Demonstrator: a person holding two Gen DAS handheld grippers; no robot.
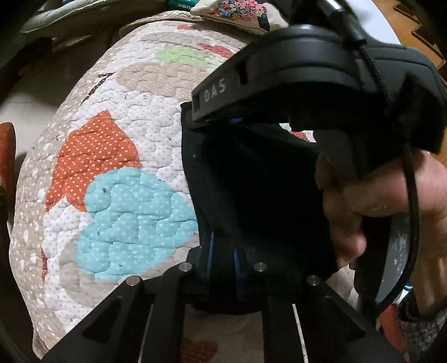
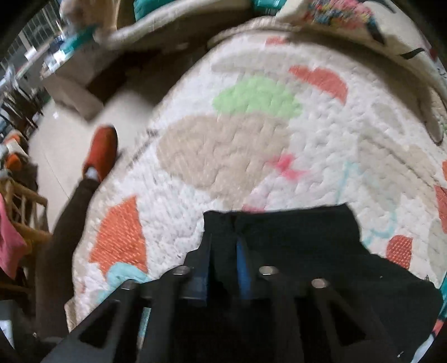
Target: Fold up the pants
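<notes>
The black pants point(image 1: 251, 190) hang lifted above a quilted patchwork bedspread point(image 1: 117, 173). My left gripper point(image 1: 223, 251) is shut on an edge of the pants, blue pads pinching the cloth. The right gripper's black body marked "DAS" point(image 1: 279, 81) and the hand holding it fill the upper right of the left wrist view. In the right wrist view my right gripper point(image 2: 225, 251) is shut on the top edge of the pants point(image 2: 293, 243), held above the bedspread point(image 2: 251, 134). The lower part of the pants is hidden.
Pillows with a floral print point(image 1: 237, 14) lie at the far end of the bed. The bed's left edge drops to a pale floor point(image 2: 64, 139). A leg in dark trousers with a red shoe point(image 2: 102, 150) stands beside the bed. Furniture stands at far left.
</notes>
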